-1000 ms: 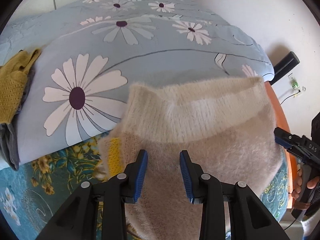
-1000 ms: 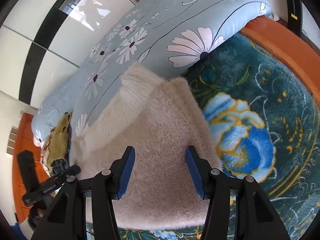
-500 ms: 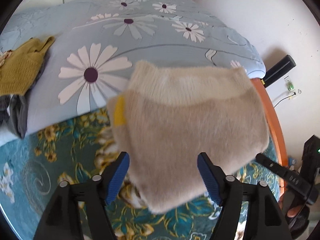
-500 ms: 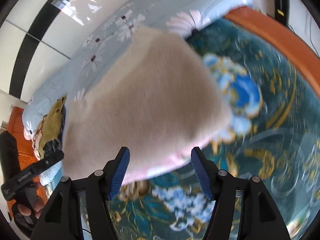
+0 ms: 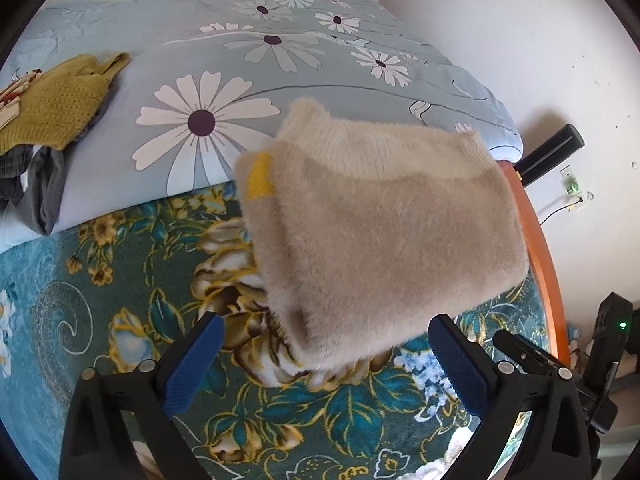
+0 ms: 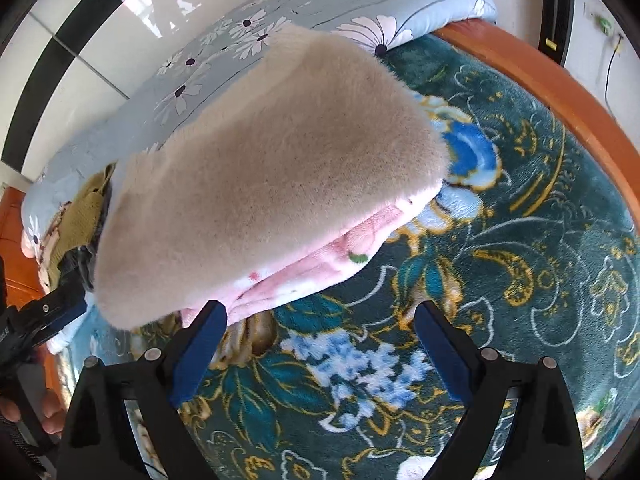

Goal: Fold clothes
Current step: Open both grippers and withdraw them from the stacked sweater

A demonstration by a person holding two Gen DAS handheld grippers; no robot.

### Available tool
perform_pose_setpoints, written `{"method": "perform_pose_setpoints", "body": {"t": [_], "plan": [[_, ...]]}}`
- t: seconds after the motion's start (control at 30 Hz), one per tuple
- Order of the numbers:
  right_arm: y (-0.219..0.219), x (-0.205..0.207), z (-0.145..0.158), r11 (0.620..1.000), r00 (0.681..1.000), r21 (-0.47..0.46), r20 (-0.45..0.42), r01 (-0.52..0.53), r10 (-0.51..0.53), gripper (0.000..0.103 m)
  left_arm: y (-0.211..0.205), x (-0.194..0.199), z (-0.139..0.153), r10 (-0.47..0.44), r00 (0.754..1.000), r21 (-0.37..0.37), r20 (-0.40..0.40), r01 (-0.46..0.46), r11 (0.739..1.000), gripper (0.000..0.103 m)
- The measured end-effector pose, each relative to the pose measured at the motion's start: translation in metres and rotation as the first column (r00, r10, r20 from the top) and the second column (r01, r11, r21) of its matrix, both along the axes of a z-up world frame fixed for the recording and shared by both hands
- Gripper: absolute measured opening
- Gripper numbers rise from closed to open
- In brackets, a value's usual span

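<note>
A folded beige fuzzy sweater (image 5: 380, 236) with a cream band and a small yellow tag lies on the teal floral blanket (image 5: 120, 320), its far edge against the daisy duvet. In the right wrist view the sweater (image 6: 256, 168) sits on top of a folded pink floral garment (image 6: 320, 260). My left gripper (image 5: 326, 364) is open and empty just in front of the sweater's near edge. My right gripper (image 6: 320, 348) is open and empty, just short of the pile's near edge.
A light blue daisy duvet (image 5: 224, 80) is heaped behind the sweater. A mustard knit garment (image 5: 56, 100) and grey clothes (image 5: 40, 184) lie at the left. The orange wooden bed rail (image 5: 536, 240) runs along the right, next to the white wall.
Both grippers opened wide, let go of the sweater and drew back. The sweater now lies flat on the pile.
</note>
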State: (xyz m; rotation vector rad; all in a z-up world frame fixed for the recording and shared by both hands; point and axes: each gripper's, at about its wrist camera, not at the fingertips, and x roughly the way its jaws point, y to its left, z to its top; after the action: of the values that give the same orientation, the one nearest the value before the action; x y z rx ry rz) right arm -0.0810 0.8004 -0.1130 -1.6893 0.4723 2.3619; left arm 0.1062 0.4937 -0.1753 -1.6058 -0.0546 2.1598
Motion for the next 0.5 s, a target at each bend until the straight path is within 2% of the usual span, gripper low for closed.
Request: {"method": "perform_pose_setpoints", "body": {"t": [0.13,0.33,0.5], "plan": [[-0.005,0.003,0.003,0.998,1.000,0.058,-0.006,-0.022,0.023,0.096,-0.002,0.003,-0.005,0.004,1.000,-0.036,0.008,-0.003,0.999,0.103],[-0.007,0.008,-0.002,0.993,1.000,0.115,-0.012,-0.016,0.017,0.098,-0.004,0.013,-0.014,0.088,0.996,-0.076,-0.007,-0.088,0.993,0.103],[-0.008,0.013,-0.007,0.989,0.999,0.147,-0.028,-0.022,0.026,0.099,0.013,0.033,-0.021,0.005,0.995,-0.150,-0.099,-0.019,0.989,0.103]]}}
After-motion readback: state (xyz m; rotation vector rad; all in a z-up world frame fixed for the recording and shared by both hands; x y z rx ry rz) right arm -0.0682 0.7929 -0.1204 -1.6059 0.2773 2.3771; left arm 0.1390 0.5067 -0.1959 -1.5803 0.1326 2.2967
